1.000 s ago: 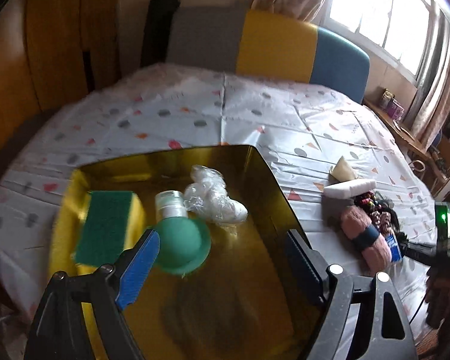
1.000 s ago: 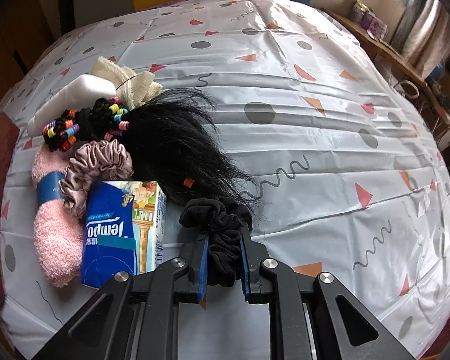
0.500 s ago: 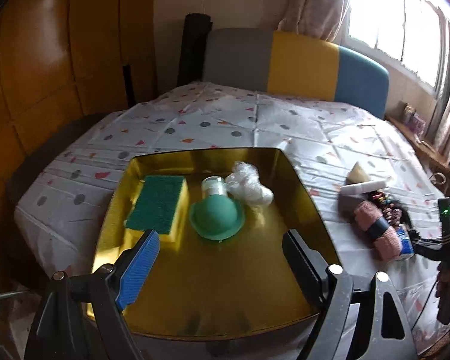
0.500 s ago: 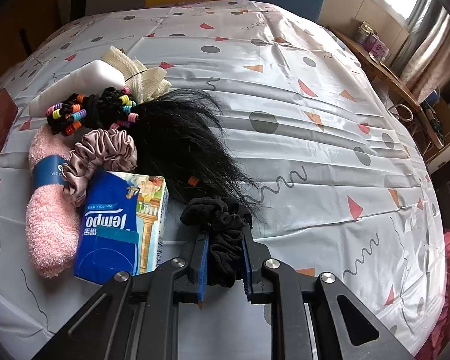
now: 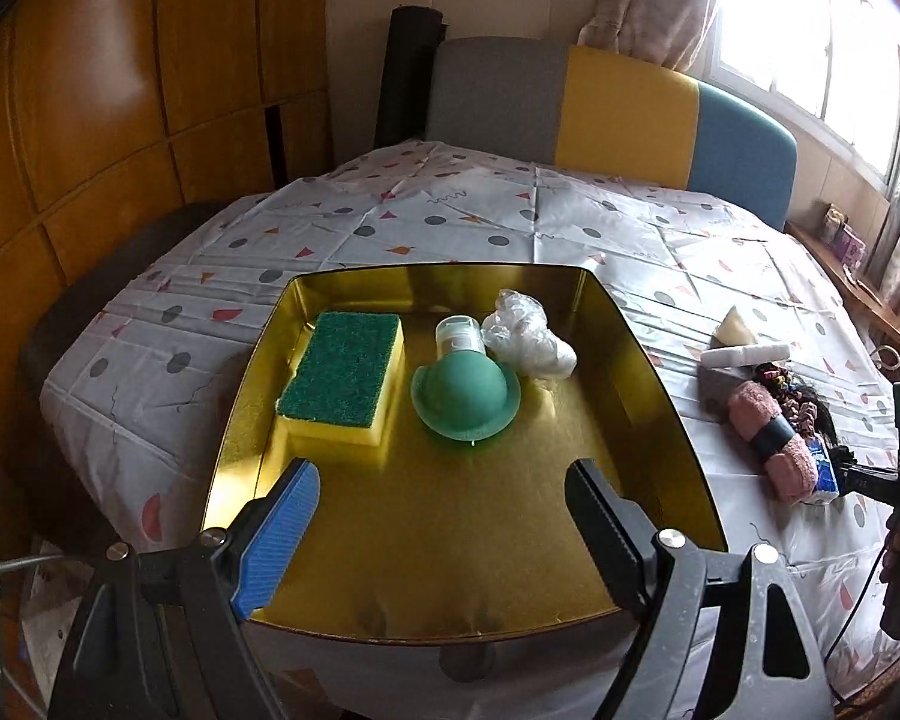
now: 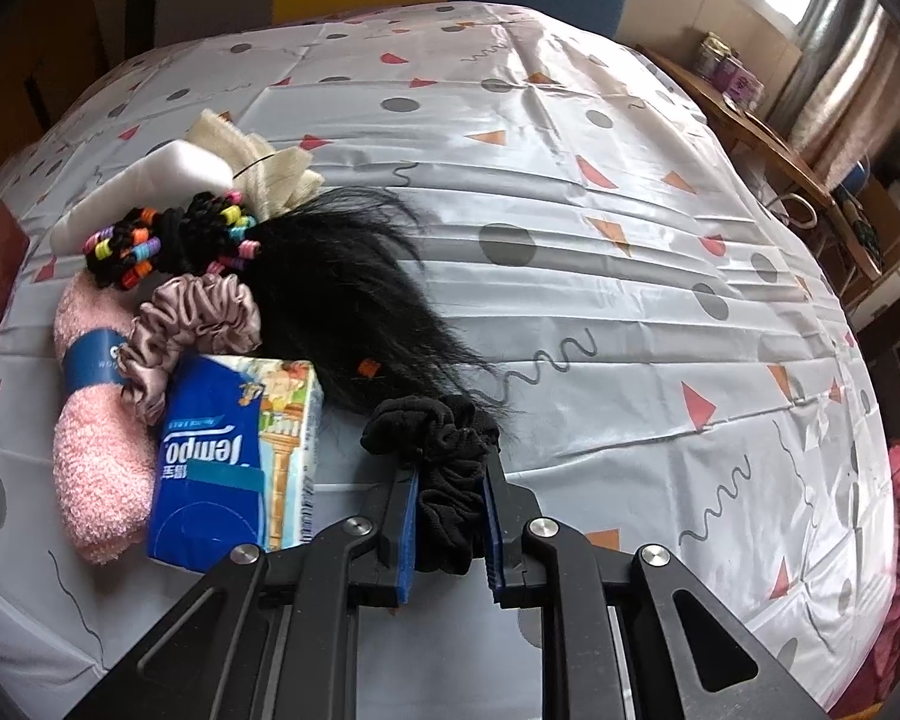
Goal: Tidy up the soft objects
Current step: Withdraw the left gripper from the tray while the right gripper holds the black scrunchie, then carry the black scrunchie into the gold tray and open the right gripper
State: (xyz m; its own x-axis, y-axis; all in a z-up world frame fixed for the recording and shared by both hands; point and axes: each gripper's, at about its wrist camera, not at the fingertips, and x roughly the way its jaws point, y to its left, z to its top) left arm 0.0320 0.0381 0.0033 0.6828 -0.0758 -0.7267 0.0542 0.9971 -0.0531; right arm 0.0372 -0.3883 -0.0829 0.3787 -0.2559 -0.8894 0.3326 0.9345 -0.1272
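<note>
While the right gripper [image 6: 450,480] is clamped on a black scrunchie [image 6: 444,450] above the tablecloth [image 6: 630,300], the Tempo tissue pack [image 6: 234,456] lies at 9 o'clock; the left gripper [image 5: 444,492], spread apart, hovers over the gold tray [image 5: 450,570].

**Colours on the table**

The tablecloth [image 6: 570,192] is pale grey with grey dots, orange and red triangles and squiggles. The tray [image 5: 642,360] is gold. The sponge [image 5: 342,372] is green on yellow, the scrunchie [image 6: 444,468] black, the sock [image 6: 90,456] pink.
</note>
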